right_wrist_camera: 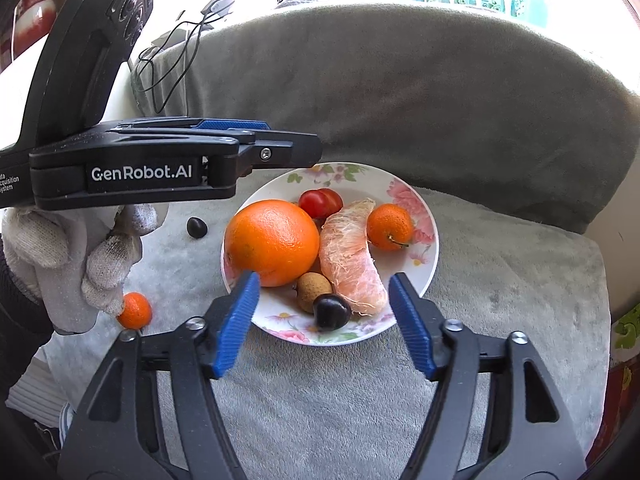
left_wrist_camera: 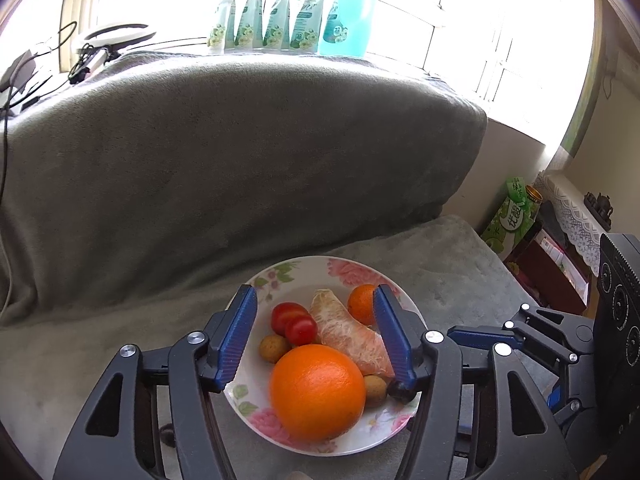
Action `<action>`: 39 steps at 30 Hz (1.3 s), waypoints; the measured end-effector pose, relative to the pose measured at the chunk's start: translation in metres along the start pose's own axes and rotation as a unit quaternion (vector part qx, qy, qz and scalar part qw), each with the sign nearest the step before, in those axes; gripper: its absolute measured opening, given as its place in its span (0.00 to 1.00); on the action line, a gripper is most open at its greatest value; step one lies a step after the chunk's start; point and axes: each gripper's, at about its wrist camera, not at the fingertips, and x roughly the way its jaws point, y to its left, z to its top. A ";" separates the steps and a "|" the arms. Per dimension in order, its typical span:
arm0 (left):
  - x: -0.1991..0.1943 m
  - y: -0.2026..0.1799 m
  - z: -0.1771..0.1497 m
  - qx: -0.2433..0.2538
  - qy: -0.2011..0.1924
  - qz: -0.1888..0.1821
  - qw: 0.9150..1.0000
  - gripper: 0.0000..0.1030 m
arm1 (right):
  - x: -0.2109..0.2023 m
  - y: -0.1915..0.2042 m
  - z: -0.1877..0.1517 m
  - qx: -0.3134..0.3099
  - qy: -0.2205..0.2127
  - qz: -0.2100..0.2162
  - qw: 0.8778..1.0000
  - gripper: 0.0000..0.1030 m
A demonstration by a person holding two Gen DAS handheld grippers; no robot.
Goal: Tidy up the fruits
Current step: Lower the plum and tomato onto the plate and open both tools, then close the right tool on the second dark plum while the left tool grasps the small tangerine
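A flowered white plate (left_wrist_camera: 360,272) (right_wrist_camera: 428,248) sits on a grey sofa seat. It holds a big orange (left_wrist_camera: 318,390) (right_wrist_camera: 272,242), a peeled pomelo segment (left_wrist_camera: 348,330) (right_wrist_camera: 352,256), a small mandarin (left_wrist_camera: 360,304) (right_wrist_camera: 389,226), two red tomatoes (left_wrist_camera: 292,322) (right_wrist_camera: 320,202), brown longans (left_wrist_camera: 274,348) (right_wrist_camera: 314,290) and a dark cherry (left_wrist_camera: 402,391) (right_wrist_camera: 331,311). My left gripper (left_wrist_camera: 316,336) hovers open and empty over the plate. My right gripper (right_wrist_camera: 324,320) is open and empty at the plate's near edge.
A second mandarin (right_wrist_camera: 135,311) and a dark fruit (right_wrist_camera: 197,227) lie on the seat left of the plate. The grey sofa back (left_wrist_camera: 240,140) rises behind. Bottles (left_wrist_camera: 288,16) line the windowsill. Boxes (left_wrist_camera: 516,216) stand right of the sofa.
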 end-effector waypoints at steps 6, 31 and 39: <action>-0.006 0.002 -0.001 -0.003 -0.006 0.016 1.000 0.66 | -0.007 0.002 0.002 -0.003 -0.006 -0.002 1.000 0.80; -0.085 0.014 -0.034 -0.001 -0.049 0.072 0.996 0.67 | -0.033 0.025 0.005 -0.007 -0.021 -0.003 1.000 0.80; -0.123 0.039 -0.079 -0.030 -0.050 0.103 0.993 0.67 | -0.024 0.054 0.018 -0.027 -0.022 0.028 0.999 0.80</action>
